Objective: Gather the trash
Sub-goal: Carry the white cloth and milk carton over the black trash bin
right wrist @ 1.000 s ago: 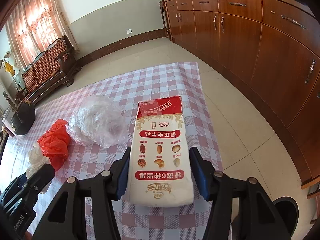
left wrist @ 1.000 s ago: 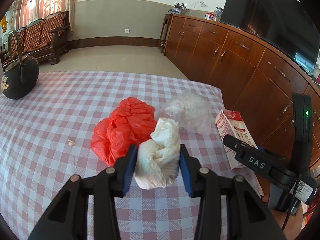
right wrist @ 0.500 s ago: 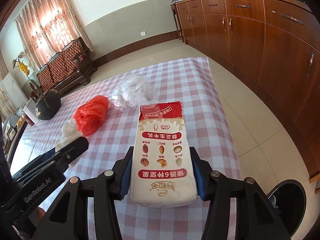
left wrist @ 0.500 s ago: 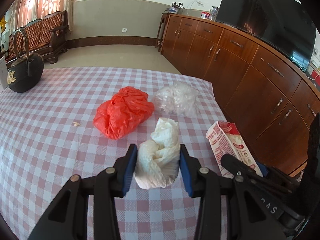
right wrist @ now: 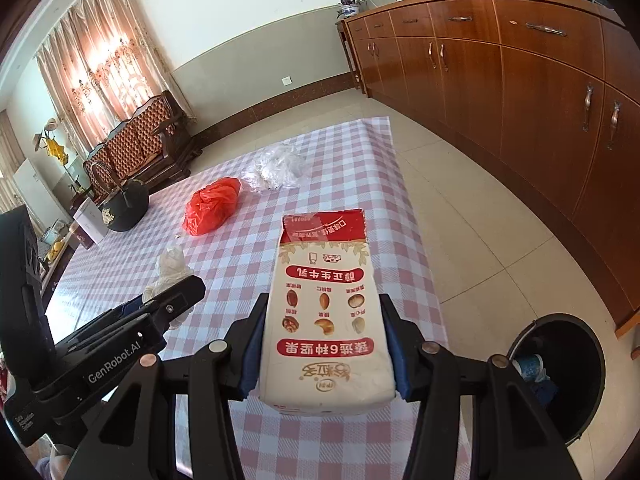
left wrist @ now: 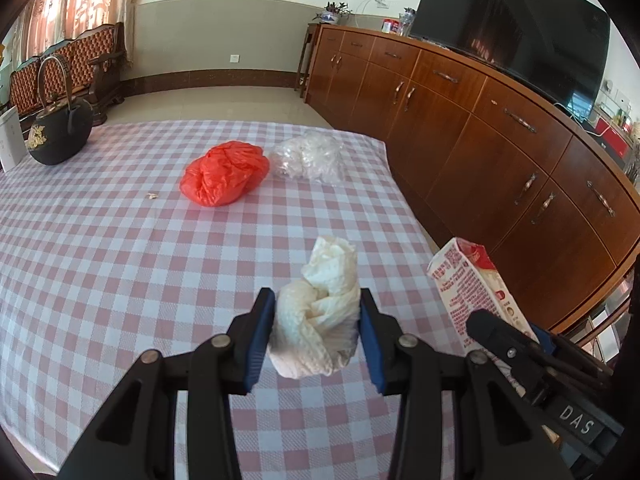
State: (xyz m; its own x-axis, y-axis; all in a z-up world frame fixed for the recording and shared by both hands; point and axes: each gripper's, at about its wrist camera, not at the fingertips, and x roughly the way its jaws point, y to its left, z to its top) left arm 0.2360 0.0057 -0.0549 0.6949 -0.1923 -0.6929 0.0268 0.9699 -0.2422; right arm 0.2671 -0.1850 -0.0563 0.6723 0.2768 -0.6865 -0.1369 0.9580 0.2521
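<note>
Left wrist view: my left gripper (left wrist: pixel 318 330) is clamped on a crumpled white wad (left wrist: pixel 320 320), jaws narrow, both blue pads pressed into its sides. Over the last second the red bag (left wrist: pixel 224 178) and the clear bag (left wrist: pixel 308 156) have receded: a second ago they lay just ahead of my fingertips, now they sit well ahead, far up the checked table (left wrist: pixel 100 260). Both of my hands have therefore drawn back toward the near table edge with their loads.

Right wrist view: my right gripper (right wrist: pixel 322 344) is clenched on a milk carton (right wrist: pixel 324 312), jaws moderately wide, pads flat against its two long sides, opened red end pointing away from me. The grip has barely changed within the second. The carton is lifted clear of the cloth. A black bin (right wrist: pixel 568 372) has come into view on the floor, below and to the right of this gripper; it was only a sliver at the frame edge a second ago. It already holds some debris.

Meaning for the task, as a judgement: two items are secured and in transit to the bin; release is next, carton first, since it is nearer. Two bags remain on the table, ahead of both grippers, for a second pass. A small scrap (left wrist: pixel 152 195) also lies left of the red bag.
</note>
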